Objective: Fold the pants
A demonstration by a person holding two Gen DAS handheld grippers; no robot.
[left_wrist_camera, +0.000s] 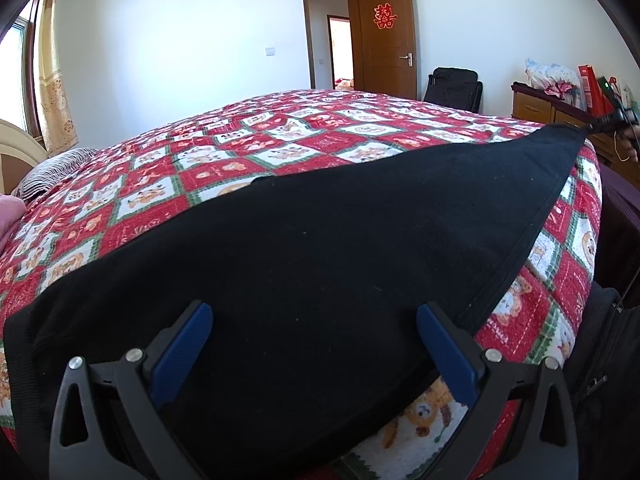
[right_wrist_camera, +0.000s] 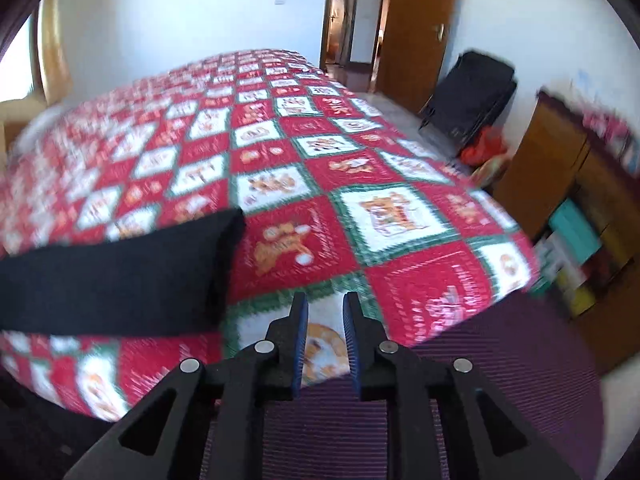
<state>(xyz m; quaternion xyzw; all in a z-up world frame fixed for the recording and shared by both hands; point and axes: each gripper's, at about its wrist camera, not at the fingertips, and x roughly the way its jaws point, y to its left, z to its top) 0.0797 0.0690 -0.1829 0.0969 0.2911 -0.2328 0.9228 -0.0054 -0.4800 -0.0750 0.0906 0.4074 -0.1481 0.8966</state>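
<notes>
Two ribbed blue pads (left_wrist_camera: 188, 344) of the left gripper (left_wrist_camera: 314, 350) stand wide apart over matte black pants (left_wrist_camera: 320, 248) spread flat on the quilted red-and-white bedspread (left_wrist_camera: 224, 148). The right gripper (right_wrist_camera: 325, 340), blurred, seems narrowly parted, holding nothing, beside the hem.

Left wrist view: low at the bed's (left_wrist_camera: 280, 152) near edge, close over the black pants (left_wrist_camera: 320, 248), facing the far door (left_wrist_camera: 386, 36). Right wrist view: higher, near right corner, blurred, same heading. The 2 views share bed, pants (right_wrist_camera: 112, 276), door (right_wrist_camera: 416, 28).
</notes>
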